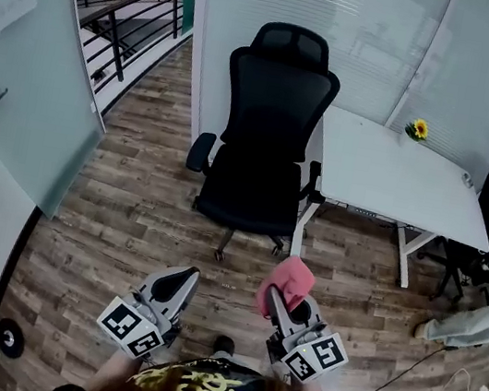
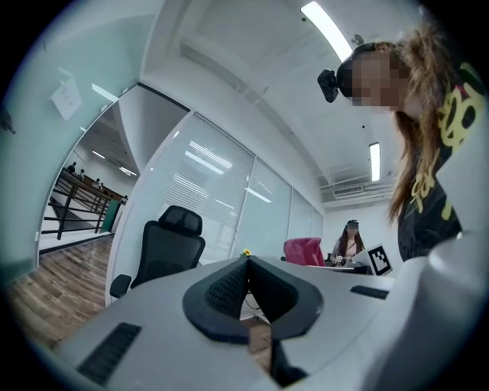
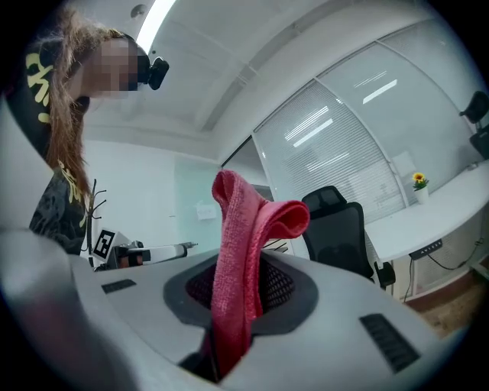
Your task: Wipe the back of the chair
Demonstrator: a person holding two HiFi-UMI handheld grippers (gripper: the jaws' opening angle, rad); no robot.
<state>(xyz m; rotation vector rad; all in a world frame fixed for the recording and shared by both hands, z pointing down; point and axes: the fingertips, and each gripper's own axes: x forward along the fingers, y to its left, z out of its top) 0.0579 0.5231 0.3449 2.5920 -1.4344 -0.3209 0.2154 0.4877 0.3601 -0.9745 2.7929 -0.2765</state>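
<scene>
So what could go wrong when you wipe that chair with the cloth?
The cloth flops loose above the right gripper that pinches it, so rubbing might tug it out. The chair stands on wheels and may roll or spin when pushed. It sits close beside the desk, so a gripper could bump that.

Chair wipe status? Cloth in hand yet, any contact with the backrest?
Done: the pink cloth is clamped in the right gripper. In hand: only the approach. Both grippers are held low, the left gripper shut and empty, well short of the chair. Left: the whole wipe, since the cloth touches no part of the backrest.
</scene>
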